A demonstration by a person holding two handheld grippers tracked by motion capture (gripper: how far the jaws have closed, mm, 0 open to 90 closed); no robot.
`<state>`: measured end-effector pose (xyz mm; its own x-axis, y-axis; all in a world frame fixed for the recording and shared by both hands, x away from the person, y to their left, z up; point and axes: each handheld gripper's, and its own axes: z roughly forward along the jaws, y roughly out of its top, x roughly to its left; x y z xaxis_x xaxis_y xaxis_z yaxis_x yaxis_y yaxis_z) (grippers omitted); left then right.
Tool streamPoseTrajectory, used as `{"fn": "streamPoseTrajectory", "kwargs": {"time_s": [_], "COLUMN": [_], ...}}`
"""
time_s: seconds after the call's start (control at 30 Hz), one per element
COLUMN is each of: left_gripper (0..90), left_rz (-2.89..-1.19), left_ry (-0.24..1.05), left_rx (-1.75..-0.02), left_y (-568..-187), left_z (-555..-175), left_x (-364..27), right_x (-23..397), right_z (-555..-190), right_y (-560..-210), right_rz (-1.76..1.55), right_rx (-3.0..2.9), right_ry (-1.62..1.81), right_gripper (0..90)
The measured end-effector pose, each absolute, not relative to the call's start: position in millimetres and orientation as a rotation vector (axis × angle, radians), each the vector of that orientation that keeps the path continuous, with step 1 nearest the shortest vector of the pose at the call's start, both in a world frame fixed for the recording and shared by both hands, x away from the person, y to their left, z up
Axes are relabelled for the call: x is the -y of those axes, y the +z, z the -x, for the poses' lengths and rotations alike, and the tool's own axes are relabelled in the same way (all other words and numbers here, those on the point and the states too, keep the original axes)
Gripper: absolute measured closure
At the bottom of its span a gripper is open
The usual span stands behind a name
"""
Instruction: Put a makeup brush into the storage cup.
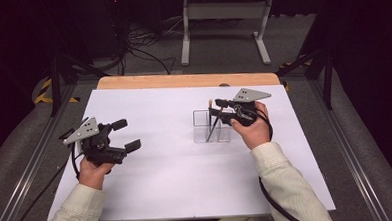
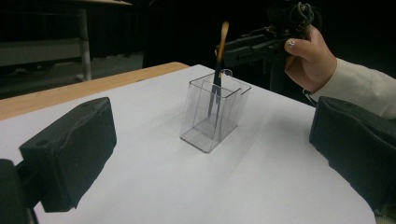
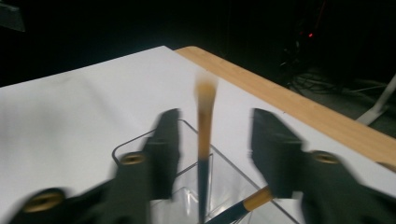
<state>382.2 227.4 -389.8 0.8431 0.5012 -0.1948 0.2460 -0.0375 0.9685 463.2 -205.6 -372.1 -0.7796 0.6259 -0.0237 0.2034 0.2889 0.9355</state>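
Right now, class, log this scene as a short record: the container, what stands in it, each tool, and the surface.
container: clear plastic organiser with compartments, upright on the white table
contents: a dark-handled brush, bristles up, leaning; a second brush with a gold band lies lower in the right gripper view
right tool: jaws open either side of the upright brush, not pressing it
left tool: open, nothing between its jaws, apart from the organiser
table edge: wooden strip at the far side
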Motion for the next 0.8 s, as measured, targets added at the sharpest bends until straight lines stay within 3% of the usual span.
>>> {"fn": "streamPoseTrajectory", "kwargs": {"time_s": [0.1, 0.2, 0.33, 0.8], "left_gripper": [1.5, 1.6, 1.5, 1.5], "left_rz": [-1.626, -1.627, -1.626, -1.627], "left_ry": [0.227, 0.228, 0.229, 0.241], "left_rx": [-0.594, -0.594, -0.594, -0.609], "left_y": [-389.6, -389.3, -388.7, -390.3], "left_z": [-382.1, -381.7, -380.9, -372.9], "left_x": [-227.3, -227.4, -227.6, -236.6], "right_x": [207.0, 210.7, 218.0, 247.7], "right_z": [-459.4, -454.9, -448.4, -424.4], "right_y": [-369.7, -364.6, -356.4, -340.8], "right_rz": [-0.714, -0.7, -0.688, -0.695], "right_rx": [-2.123, -2.086, -2.071, -2.037], "right_ry": [1.505, 1.537, 1.541, 1.555], "right_gripper": [25.7, 15.6, 10.5, 4.8]}}
